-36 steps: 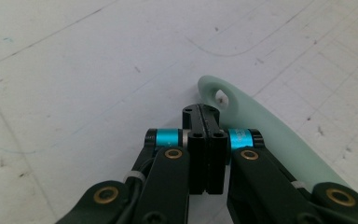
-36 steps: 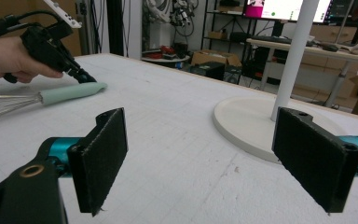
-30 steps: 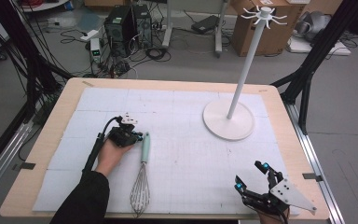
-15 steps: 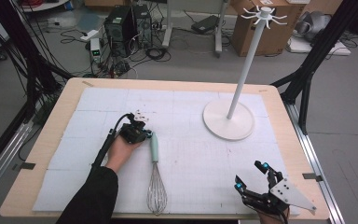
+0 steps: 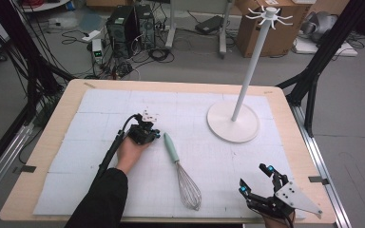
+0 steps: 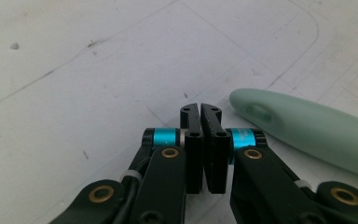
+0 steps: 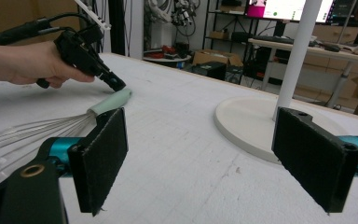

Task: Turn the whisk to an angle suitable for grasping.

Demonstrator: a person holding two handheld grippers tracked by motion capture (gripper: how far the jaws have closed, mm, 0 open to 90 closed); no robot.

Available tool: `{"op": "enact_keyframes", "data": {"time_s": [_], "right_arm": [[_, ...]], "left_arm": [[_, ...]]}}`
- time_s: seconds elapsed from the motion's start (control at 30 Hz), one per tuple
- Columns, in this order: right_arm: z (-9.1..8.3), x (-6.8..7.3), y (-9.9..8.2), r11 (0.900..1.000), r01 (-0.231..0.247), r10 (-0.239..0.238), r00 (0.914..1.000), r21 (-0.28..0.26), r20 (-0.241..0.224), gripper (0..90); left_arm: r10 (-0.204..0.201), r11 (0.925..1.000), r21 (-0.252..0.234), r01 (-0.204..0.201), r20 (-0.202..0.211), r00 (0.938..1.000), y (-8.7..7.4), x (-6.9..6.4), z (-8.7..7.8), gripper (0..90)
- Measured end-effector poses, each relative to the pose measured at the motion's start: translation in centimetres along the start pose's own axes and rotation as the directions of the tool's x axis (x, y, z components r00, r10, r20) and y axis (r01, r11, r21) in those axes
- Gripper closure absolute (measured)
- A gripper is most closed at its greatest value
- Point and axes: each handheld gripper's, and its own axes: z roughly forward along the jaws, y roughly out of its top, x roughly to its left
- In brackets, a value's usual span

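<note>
Your left hand-held gripper has its jaws closed together on nothing, tips just beside the mint-green handle end of the whisk, not gripping it. The whisk lies flat on the desk, wire head toward you. Your right hand-held gripper rests beyond the whisk's wires, jaws wide apart and empty. The white hook stand stands farther off.
</note>
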Motion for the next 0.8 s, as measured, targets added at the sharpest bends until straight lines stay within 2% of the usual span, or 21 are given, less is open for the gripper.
{"op": "enact_keyframes", "data": {"time_s": [0.13, 0.4, 0.5, 0.57, 0.63, 0.67, 0.7, 0.8], "right_arm": [[0.0, 0.0, 0.0, 1.0, 0.001, -0.001, 1.0, 0.0, 0.001, 17.3], [0.0, 0.0, 0.0, 1.0, 0.004, -0.004, 1.0, 0.0, 0.001, 17.3], [0.0, 0.0, 0.0, 1.0, 0.002, -0.002, 1.0, 0.0, 0.003, 17.3], [0.1, 0.0, 0.0, 1.0, 0.004, -0.004, 1.0, 0.002, -0.001, 17.3], [0.0, 0.1, 0.0, 1.0, 0.0, 0.0, 1.0, 0.004, -0.001, 17.3], [0.0, 0.1, 0.0, 1.0, 0.001, -0.001, 1.0, 0.004, -0.001, 17.3], [0.0, 0.1, 0.0, 1.0, 0.002, -0.002, 1.0, 0.004, -0.001, 17.3], [0.1, 0.0, 0.0, 1.0, 0.003, -0.003, 1.0, 0.004, -0.001, 17.3]], "left_arm": [[0.004, 0.9996, -0.027, -0.004, 0.003, 1.0, 0.2, -0.4, -0.1, 87.0], [-0.005, 0.9988, -0.049, 0.005, 0.006, 1.0, 0.4, -0.8, -0.4, 87.1], [0.008, 0.9962, -0.087, -0.004, 0.054, 0.9985, 0.8, -2.1, -0.7, 87.2], [0.016, 0.9955, -0.094, -0.01, 0.066, 0.9977, 1.0, -2.6, -0.8, 87.2], [0.021, 0.993, -0.117, -0.008, 0.116, 0.993, 1.7, -4.0, -0.8, 87.2], [0.021, 0.993, -0.117, -0.008, 0.116, 0.993, 1.7, -4.0, -0.8, 87.2], [0.04, 0.9932, -0.114, -0.023, 0.154, 0.9872, 2.2, -5.2, -0.7, 87.1], [0.089, 0.9926, -0.1, -0.069, 0.205, 0.9748, 3.0, -7.3, -0.5, 86.7]]}}
